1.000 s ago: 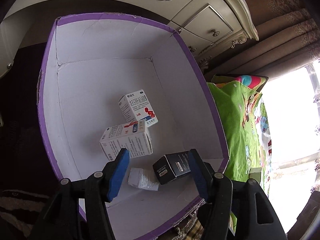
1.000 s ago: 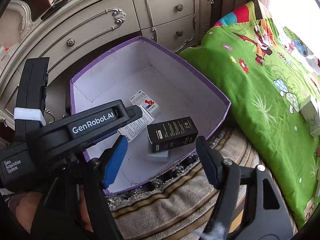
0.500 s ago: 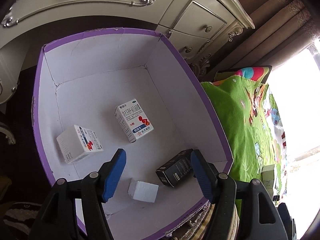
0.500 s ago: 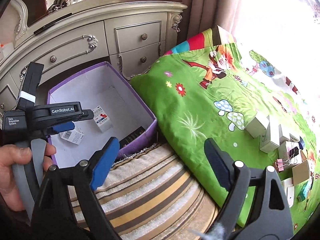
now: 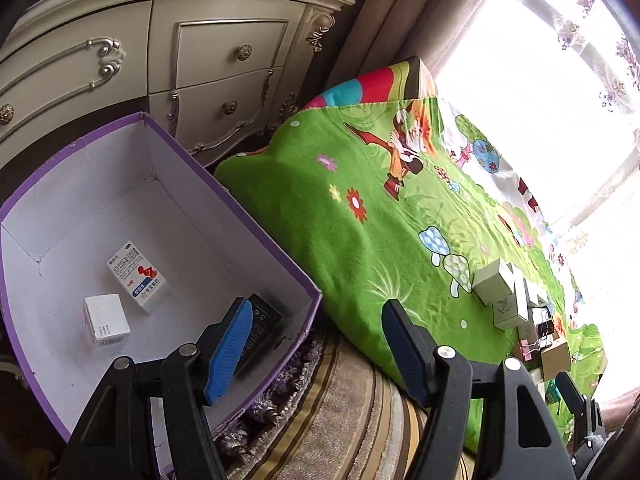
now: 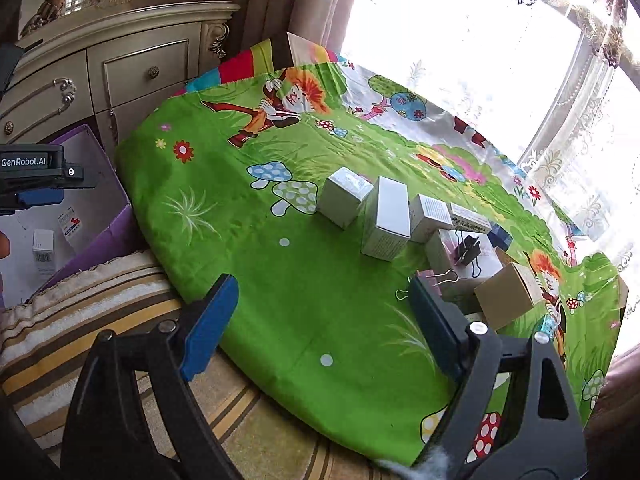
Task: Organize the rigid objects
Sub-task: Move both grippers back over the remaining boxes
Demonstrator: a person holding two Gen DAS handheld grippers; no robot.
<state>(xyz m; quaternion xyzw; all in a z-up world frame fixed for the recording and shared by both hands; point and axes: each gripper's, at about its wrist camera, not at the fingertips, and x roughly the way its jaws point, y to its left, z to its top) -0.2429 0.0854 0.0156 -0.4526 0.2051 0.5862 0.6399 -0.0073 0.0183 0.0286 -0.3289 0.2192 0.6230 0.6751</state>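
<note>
A purple storage box with a white inside holds a white medicine carton with red and blue print, a small white carton and a black carton. My left gripper is open and empty above the box's near right corner. My right gripper is open and empty over the green cartoon cloth. Several white cartons, a brown carton and binder clips lie on the cloth beyond it.
A cream dresser with drawers stands behind the box. A striped rug lies between the box and the cloth. A bright window with a lace curtain is at the right. The left gripper's body shows at the right wrist view's left edge.
The left gripper has let go of a white carton into the box and swung right toward the cloth. The right gripper has moved from the box to above the cloth's cartons.
</note>
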